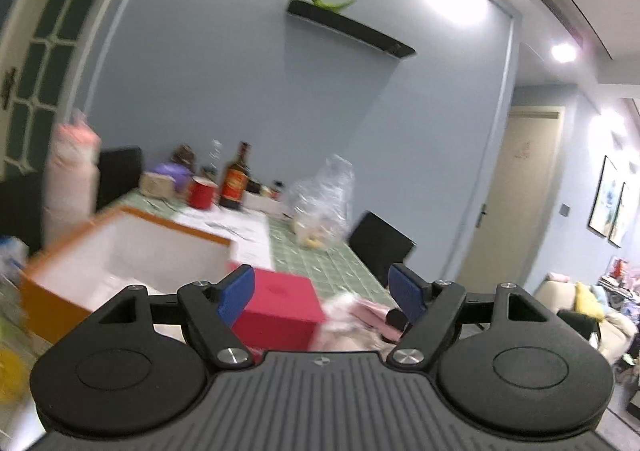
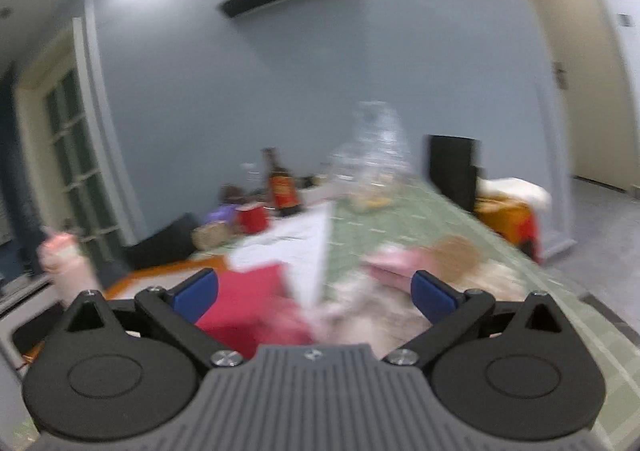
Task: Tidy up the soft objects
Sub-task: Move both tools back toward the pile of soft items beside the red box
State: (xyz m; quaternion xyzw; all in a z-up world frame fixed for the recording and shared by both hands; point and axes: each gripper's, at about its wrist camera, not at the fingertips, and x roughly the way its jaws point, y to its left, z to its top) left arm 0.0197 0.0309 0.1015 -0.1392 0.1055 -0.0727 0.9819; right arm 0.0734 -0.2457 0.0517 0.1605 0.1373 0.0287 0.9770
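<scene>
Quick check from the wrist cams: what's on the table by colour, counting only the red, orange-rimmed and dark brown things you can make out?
Red: 2, the red box and the red cup
Orange-rimmed: 1, the open white box
Dark brown: 1, the bottle
Total: 4
Pink soft items beside the red box are too blurred to count.

Left hand-held gripper (image 1: 322,293) and right hand-held gripper (image 2: 314,293) both spread wide, apparently empty.

blocked: red box (image 1: 280,307), orange-rimmed box (image 1: 132,251) | free: right tablecloth (image 1: 332,267)
</scene>
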